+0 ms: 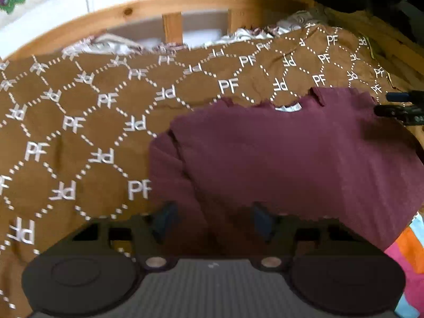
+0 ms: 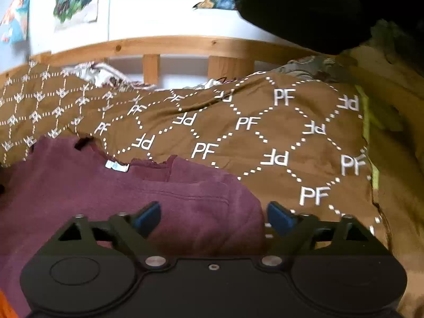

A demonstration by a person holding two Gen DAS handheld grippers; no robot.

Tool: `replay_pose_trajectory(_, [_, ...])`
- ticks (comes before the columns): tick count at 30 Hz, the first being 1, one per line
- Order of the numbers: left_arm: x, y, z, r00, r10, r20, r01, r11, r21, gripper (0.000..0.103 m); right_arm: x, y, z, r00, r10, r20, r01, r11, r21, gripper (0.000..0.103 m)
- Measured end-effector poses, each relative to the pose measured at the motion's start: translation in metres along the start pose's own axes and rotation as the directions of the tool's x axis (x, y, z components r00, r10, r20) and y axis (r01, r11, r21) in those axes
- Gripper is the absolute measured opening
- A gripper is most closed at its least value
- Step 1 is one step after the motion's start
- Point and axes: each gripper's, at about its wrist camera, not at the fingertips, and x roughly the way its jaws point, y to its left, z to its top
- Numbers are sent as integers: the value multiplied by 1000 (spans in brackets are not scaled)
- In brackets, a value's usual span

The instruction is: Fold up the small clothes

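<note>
Spread flat, the brown patterned bedcover point(image 2: 265, 132) gives a broad folding surface. On it lies the maroon shirt point(image 1: 278, 159), collar label point(image 2: 116, 166) pointing away from both tongs, long axis running toward them. Left tongs point(image 1: 212, 221) and right tongs point(image 2: 213, 217) stand apart over its near corners, holding nothing, seemingly ready to pinch.

"PF" all over brown bedspread point(image 1: 79, 100)

Open right tongs point(image 2: 213, 216) above maroon shirt point(image 2: 119, 190)
</note>
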Motion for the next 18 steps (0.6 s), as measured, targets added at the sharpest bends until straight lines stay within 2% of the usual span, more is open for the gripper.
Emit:
replay_pose_trajectory(4, [10, -3, 3, 999, -14, -35, 13, 999, -45, 16, -2, 4, -2, 1000, -13, -17, 12, 998, -60, 94])
replay_pose_trajectory(5, [12, -5, 3, 999, -5, -42, 3, 999, -46, 8, -2, 6, -2, 1000, -18, -12, 17, 997, -71, 92])
replay_pose_trajectory(6, [12, -7, 4, 999, 8, -41, -10, 999, -43, 5, -1, 7, -1, 1000, -11, -7, 10, 997, -70, 86])
replay_pose_trajectory(8, [10, -10, 4, 999, 22, -23, -23, 999, -39, 4, 6, 12, 3, 1000, -3, -14, 2, 997, -81, 67])
replay_pose_trajectory(10, [6, -12, 5, 999, 51, -10, -51, 998, -34, 3, 15, 17, 7, 1000, -19, -24, 16, 993, -113, 41])
replay_pose_trajectory(11, [5, -12, 5, 998, 64, -6, -65, 997, -35, 3, 22, 19, 9, 999, -30, -37, 25, 992, -125, 37])
replay_pose_trajectory(13, [1, -10, 7, 997, 83, 4, -83, 995, -48, 3, 30, 21, 12, 998, -40, -45, 34, 991, -131, 15])
replay_pose_trajectory(16, [-3, -2, 11, 997, 77, 17, -76, 994, -76, 3, 34, 19, 18, 997, -65, -33, 61, 991, -120, 5])
replay_pose_trajectory(18, [-2, -2, 13, 996, 90, 22, -89, 994, -61, 3, 34, 21, 21, 997, -77, -18, 74, 990, -123, 5])
